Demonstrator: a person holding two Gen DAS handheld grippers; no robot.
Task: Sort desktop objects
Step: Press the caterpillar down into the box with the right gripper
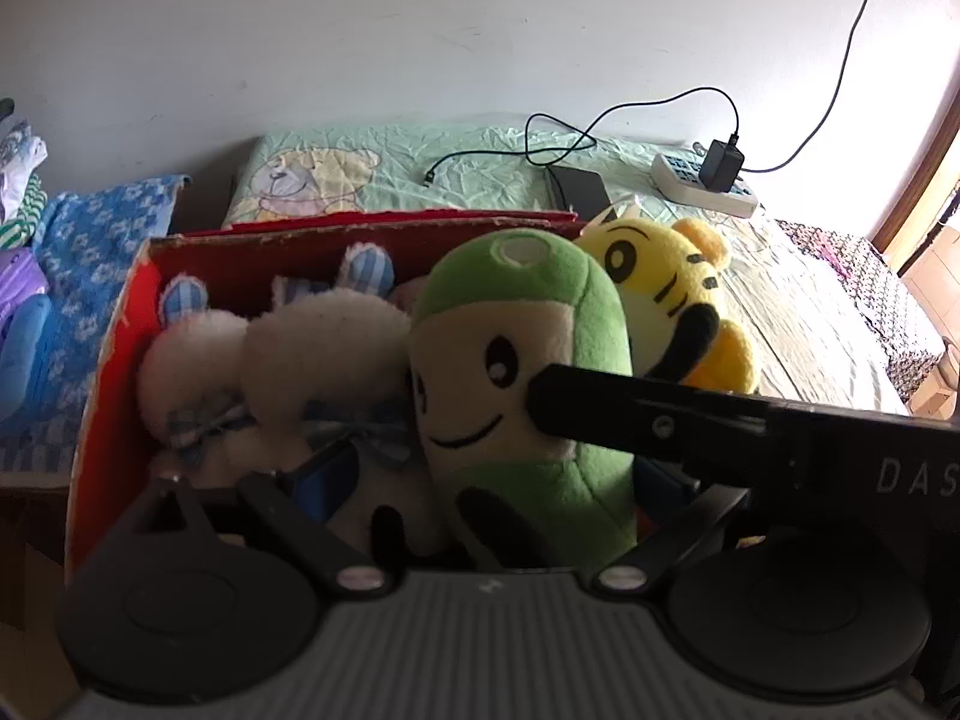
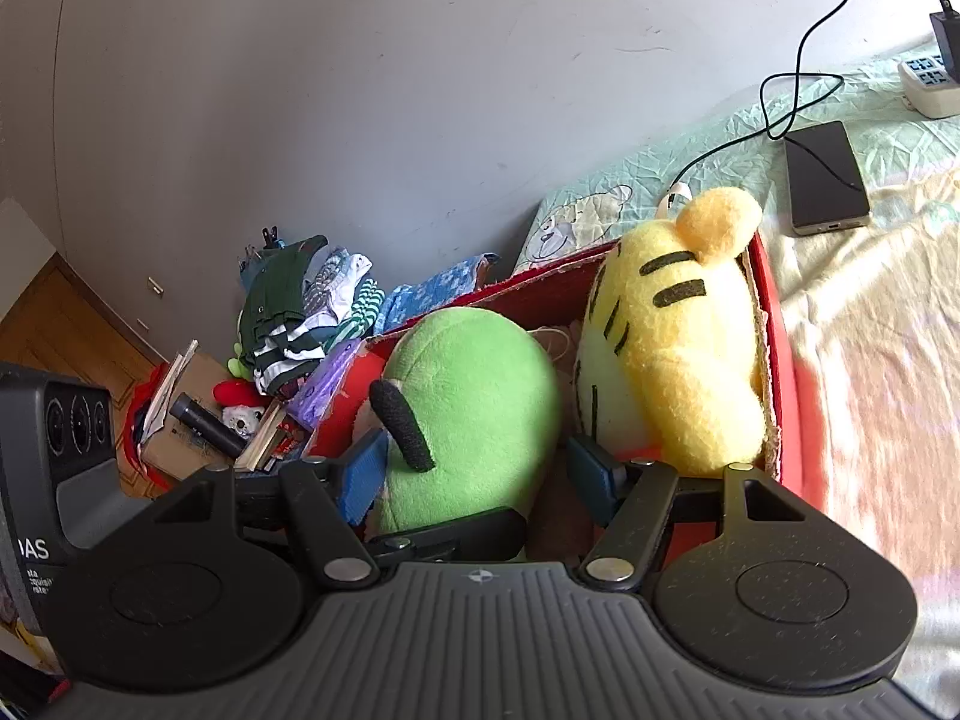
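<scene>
Both the left gripper and right gripper straddle the soft, light green plush toy, jaws spread, beside the yellow striped plush tiger at 2 o'clock; squeeze its squashy middle.

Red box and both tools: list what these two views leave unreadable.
- Floor of the red box: both views, covered by the plush toys.
- Green plush lower body: left wrist view, behind the tool housing.
- Yellow tiger face: right wrist view, turned away.
- Left tool grip: its right blue pad is hidden behind the green plush.
- White plush faces: left wrist view, blurred.
</scene>
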